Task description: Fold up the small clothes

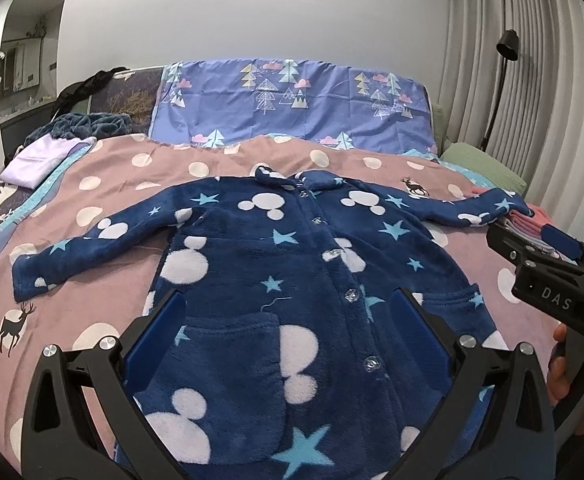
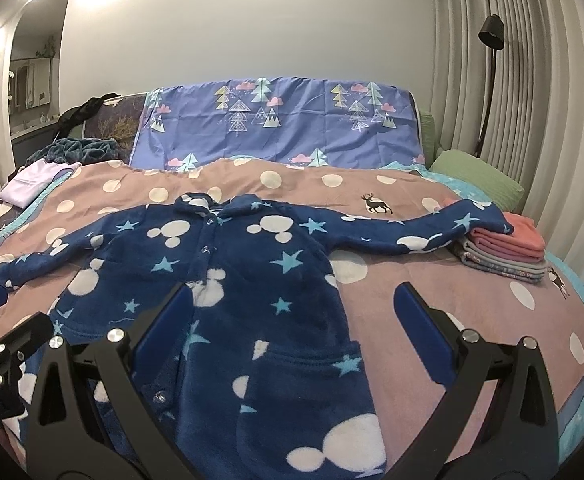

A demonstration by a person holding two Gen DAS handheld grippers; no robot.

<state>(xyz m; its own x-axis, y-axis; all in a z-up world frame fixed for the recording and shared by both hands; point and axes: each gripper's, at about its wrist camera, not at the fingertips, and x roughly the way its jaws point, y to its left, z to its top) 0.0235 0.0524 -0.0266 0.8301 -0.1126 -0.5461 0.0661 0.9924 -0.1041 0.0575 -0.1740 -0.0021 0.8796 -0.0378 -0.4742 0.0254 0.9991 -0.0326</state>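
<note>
Jacket (image 1: 292, 272) is lying face up, buttoned, on the bed (image 1: 104, 184), sleeves stretched left and right, likely for folding. Left gripper (image 1: 288, 344) and right gripper (image 2: 292, 332) are hovering over its near half, both spread, pinching nothing. Folded stack (image 2: 503, 256) is sitting under the right cuff.

Hem of the fleece coat (image 1: 276, 264) cut off by the lower edge in both views; far cuff lying over folded clothes (image 2: 503, 252), hiding part; shelf items at left too small to tell.
</note>
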